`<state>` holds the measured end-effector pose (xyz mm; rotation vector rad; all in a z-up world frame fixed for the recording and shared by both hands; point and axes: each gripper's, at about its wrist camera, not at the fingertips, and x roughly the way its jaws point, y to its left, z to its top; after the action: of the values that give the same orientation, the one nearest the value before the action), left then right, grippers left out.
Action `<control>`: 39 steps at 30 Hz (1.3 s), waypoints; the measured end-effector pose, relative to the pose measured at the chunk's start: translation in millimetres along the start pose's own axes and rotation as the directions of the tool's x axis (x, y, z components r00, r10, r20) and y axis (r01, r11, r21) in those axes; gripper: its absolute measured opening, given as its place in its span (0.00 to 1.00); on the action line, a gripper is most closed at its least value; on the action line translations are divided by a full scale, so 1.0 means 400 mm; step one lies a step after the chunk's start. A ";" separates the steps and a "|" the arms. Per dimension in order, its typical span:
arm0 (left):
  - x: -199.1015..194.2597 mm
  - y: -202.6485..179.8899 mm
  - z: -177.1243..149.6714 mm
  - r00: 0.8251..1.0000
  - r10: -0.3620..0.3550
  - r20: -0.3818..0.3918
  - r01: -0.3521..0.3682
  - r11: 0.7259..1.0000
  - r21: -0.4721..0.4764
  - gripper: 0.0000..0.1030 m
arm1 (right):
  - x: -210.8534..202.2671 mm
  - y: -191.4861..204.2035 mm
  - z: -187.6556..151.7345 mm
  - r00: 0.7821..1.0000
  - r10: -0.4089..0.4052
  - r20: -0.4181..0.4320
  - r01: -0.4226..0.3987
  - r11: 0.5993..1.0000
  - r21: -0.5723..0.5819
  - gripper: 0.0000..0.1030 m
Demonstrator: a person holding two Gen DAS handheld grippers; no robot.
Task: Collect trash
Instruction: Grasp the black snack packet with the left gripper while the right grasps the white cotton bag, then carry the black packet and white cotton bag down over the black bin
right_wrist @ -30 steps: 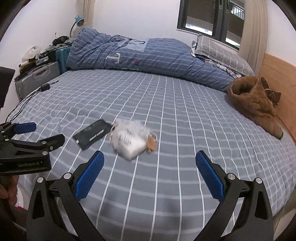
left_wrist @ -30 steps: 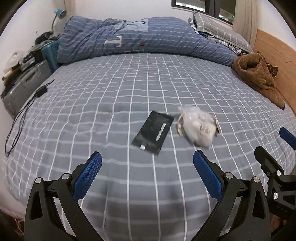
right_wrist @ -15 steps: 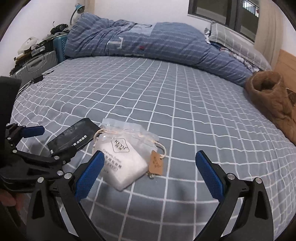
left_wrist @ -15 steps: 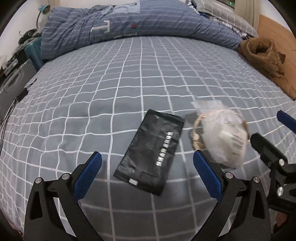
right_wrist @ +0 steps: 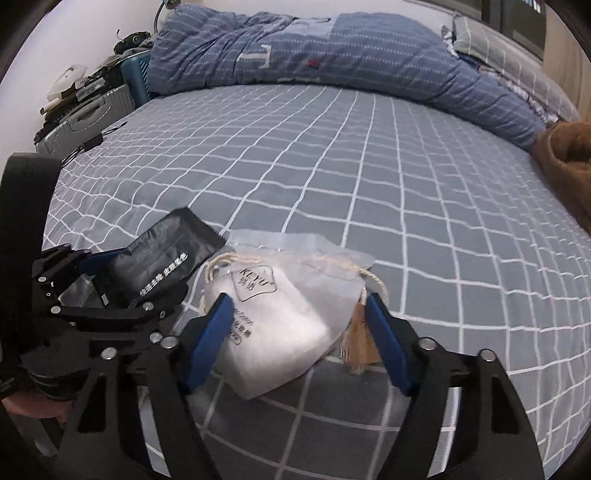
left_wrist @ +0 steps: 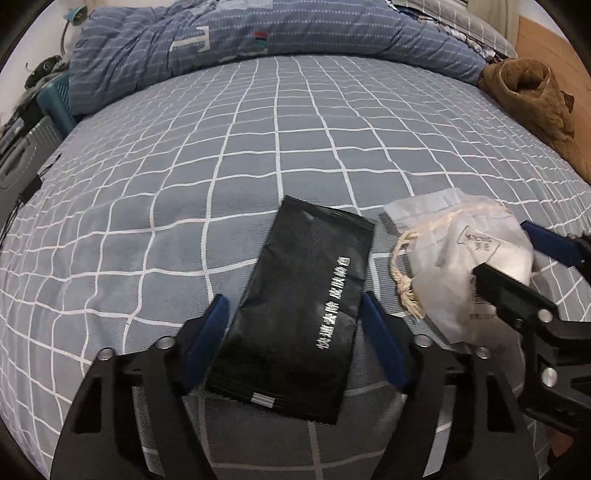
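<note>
A black foil wrapper (left_wrist: 306, 314) with white print lies on the grey checked bed sheet (left_wrist: 258, 147). My left gripper (left_wrist: 295, 314) is open, its blue pads on either side of the wrapper's near half. A clear plastic bag with a white drawstring pouch (right_wrist: 280, 310) and a brown tag lies just right of the wrapper. My right gripper (right_wrist: 299, 317) is open, its pads flanking the pouch. The pouch also shows in the left wrist view (left_wrist: 461, 258), and the wrapper in the right wrist view (right_wrist: 166, 258).
A rumpled blue quilt (left_wrist: 258, 33) and pillows lie across the far side of the bed. A brown fleece garment (left_wrist: 535, 96) sits at the right by the wooden headboard. Suitcases (right_wrist: 85, 114) and clutter stand beyond the bed's left edge, with a black cable (left_wrist: 22, 199).
Both grippers have moved forward and down onto the bed. The left now straddles the black wrapper, the right straddles the pouch bag, and both jaws have narrowed.
</note>
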<state>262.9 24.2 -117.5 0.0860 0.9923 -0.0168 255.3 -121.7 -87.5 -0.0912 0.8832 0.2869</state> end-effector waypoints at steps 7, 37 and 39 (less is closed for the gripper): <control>-0.006 0.004 -0.002 1.000 -0.002 0.007 0.002 1.000 -0.004 0.53 | 0.014 0.002 -0.010 0.999 0.006 -0.035 -0.006 1.000 0.009 0.45; -0.126 0.023 0.006 0.997 0.019 0.079 -0.012 0.996 -0.084 0.23 | -0.097 -0.008 -0.010 0.997 -0.049 0.066 0.045 0.997 0.063 0.29; -0.150 0.021 0.002 0.996 0.013 0.091 -0.006 0.996 -0.085 0.23 | -0.111 -0.007 -0.015 0.996 -0.051 0.073 0.046 0.997 0.066 0.29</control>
<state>231.3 30.9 -66.4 0.0121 0.9001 0.0298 225.0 -134.8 -57.0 -0.0422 0.8146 0.2150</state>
